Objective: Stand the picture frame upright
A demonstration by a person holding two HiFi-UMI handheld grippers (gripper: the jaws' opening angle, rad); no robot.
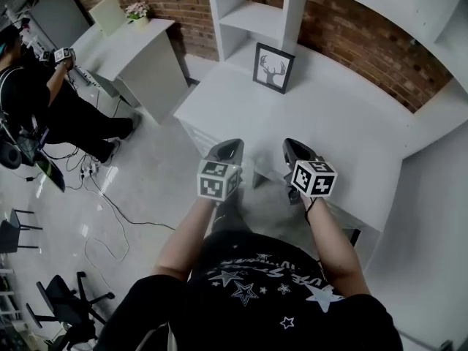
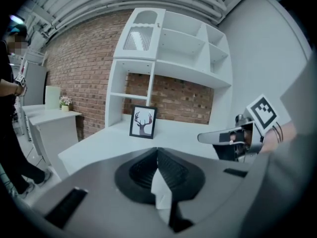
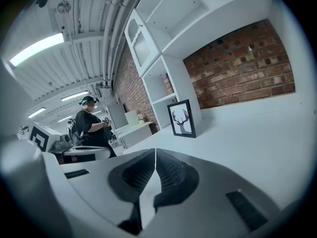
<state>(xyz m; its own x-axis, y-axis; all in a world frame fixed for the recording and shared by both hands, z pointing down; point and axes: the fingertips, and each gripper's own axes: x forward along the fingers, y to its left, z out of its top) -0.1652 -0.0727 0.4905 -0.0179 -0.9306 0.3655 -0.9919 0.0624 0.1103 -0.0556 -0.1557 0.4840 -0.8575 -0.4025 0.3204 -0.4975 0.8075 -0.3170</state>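
The black picture frame (image 1: 273, 68) with a deer-antler print stands upright at the back of the white desk (image 1: 344, 130), beside the shelf unit. It also shows in the left gripper view as the frame (image 2: 143, 122) and in the right gripper view as the frame (image 3: 182, 118). My left gripper (image 1: 232, 146) hangs over the desk's near edge, well short of the frame, jaws together and empty. My right gripper (image 1: 292, 146) is beside it, also shut on nothing. Seen along the jaws, the left gripper (image 2: 157, 150) and the right gripper (image 3: 155, 151) show no gap.
A white shelf unit (image 1: 252, 13) rises behind the frame against a brick wall (image 1: 365, 42). A second white desk (image 1: 135, 50) with a small flower pot (image 1: 137, 11) stands at the left. Beside it is a person in black (image 1: 29, 101). Cables (image 1: 102, 196) and a chair (image 1: 66, 306) are on the floor.
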